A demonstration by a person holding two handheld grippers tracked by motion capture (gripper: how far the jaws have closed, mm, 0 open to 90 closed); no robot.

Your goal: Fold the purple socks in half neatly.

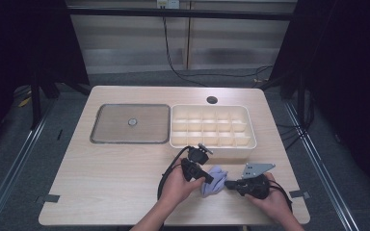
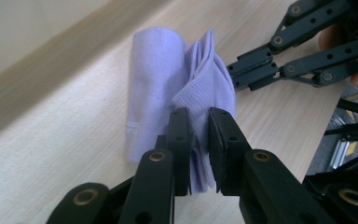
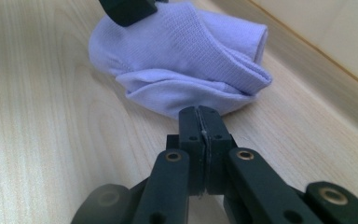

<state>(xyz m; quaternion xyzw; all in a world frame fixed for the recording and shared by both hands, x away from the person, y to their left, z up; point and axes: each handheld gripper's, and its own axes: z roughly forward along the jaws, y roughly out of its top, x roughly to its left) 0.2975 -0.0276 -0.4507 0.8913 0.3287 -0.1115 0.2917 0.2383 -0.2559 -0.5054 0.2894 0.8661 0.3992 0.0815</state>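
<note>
A lavender knit cloth (image 1: 216,176), rolled and folded like a sock, lies on the wooden table in front of the white box. My left gripper (image 1: 208,179) comes at it from the left. In the left gripper view my left gripper (image 2: 199,125) is shut on a fold of the cloth (image 2: 154,79), and fabric shows between the pads. My right gripper (image 1: 227,183) reaches in from the right. Its jaws (image 3: 199,114) are pressed together, tips against the near hem of the cloth (image 3: 182,51); I cannot tell whether they pinch a thin edge.
A white box (image 1: 212,107) with several empty compartments stands just behind the cloth. A flat grey lid (image 1: 111,125) with a small knob lies to its left. A round hole (image 1: 212,100) sits near the table's far edge. Bare tabletop stretches to the left of my hands.
</note>
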